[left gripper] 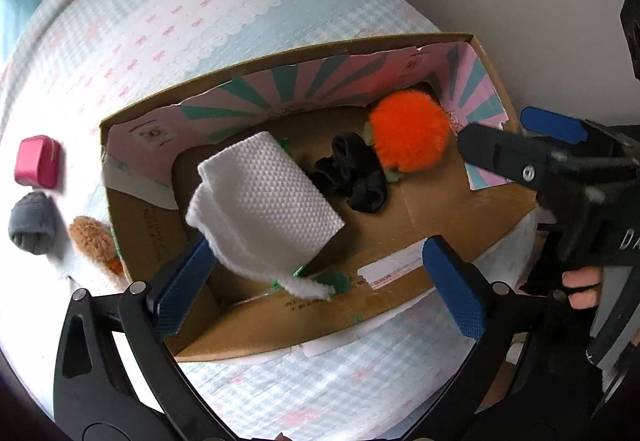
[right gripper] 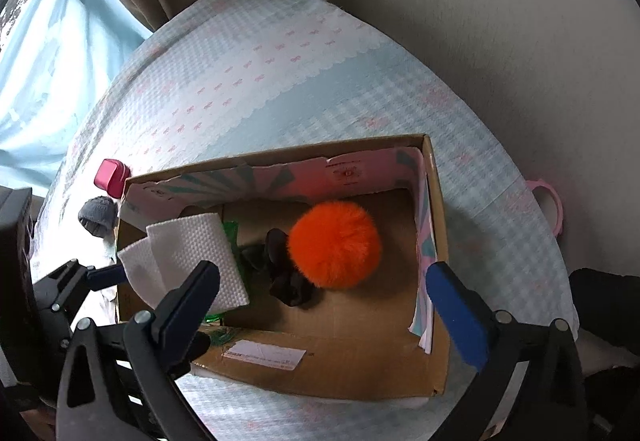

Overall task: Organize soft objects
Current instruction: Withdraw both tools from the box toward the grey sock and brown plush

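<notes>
An open cardboard box [left gripper: 400, 293] [right gripper: 344, 377] stands on the checked cloth. Inside it lie an orange fluffy ball [left gripper: 408, 135] [right gripper: 334, 245], a bundle of black fabric [left gripper: 354, 177] [right gripper: 286, 283] and a folded white cloth [left gripper: 264, 201] [right gripper: 192, 253]. The white cloth sits tilted over the box's left part. My left gripper [left gripper: 320, 283] hangs open over the box; the cloth's lower edge lies by its left pad, far from the other pad. My right gripper [right gripper: 320, 309] [left gripper: 500, 123] is open above the box's right half, nothing between its fingers.
Left of the box on the cloth sit a pink pouch [left gripper: 38, 161] [right gripper: 112, 177], a grey rolled sock [left gripper: 30, 223] [right gripper: 98, 215] and a brown plush piece [left gripper: 92, 237]. A pink ring [right gripper: 550, 205] pokes out at the table's right edge. A wall and curtains stand behind.
</notes>
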Available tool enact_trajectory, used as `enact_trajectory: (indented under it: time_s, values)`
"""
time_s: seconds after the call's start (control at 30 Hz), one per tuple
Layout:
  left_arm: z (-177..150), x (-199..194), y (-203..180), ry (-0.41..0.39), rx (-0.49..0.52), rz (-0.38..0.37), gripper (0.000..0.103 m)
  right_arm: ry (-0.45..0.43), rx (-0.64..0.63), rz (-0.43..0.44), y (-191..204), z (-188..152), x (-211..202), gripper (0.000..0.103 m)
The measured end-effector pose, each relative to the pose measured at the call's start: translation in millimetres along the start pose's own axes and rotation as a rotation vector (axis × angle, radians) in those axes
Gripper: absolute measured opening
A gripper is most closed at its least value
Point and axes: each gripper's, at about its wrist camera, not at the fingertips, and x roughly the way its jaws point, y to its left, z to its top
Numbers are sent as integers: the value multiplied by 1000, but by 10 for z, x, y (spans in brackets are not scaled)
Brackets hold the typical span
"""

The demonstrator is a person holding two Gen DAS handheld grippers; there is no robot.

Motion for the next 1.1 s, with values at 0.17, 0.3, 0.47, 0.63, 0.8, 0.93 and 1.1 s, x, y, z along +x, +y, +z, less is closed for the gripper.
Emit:
enact_trajectory:
  time_s: [0.17,0.3,0.47,0.63,0.8,0.93,1.1]
  values:
    - [-53,-178,-6,-26,3,2,103,-47,-12,-7,73,-54,-126,103]
    - [-105,-422,2,-48,13,40,103,-62,-12,-13,146,-81,-303,103]
    - [-205,-844,66,-112,-2,39,103,-123,-24,-30,314,-141,-675,103]
    - [-401,-1416,136,-223,-10,107,103,-213,-32,-53,530,-262,-1165,103]
    - [-723,-2022,255,-348,-25,138,103,-301,-29,-93,789,-466,-1668,103]
    - [-1072,-2480,439,-437,-61,98,103,-369,-68,-153,1089,-710,-2032,103]
    - [-1546,-2947,654,-528,-88,128,103,-463,-87,-175,1455,-1064,-2410,103]
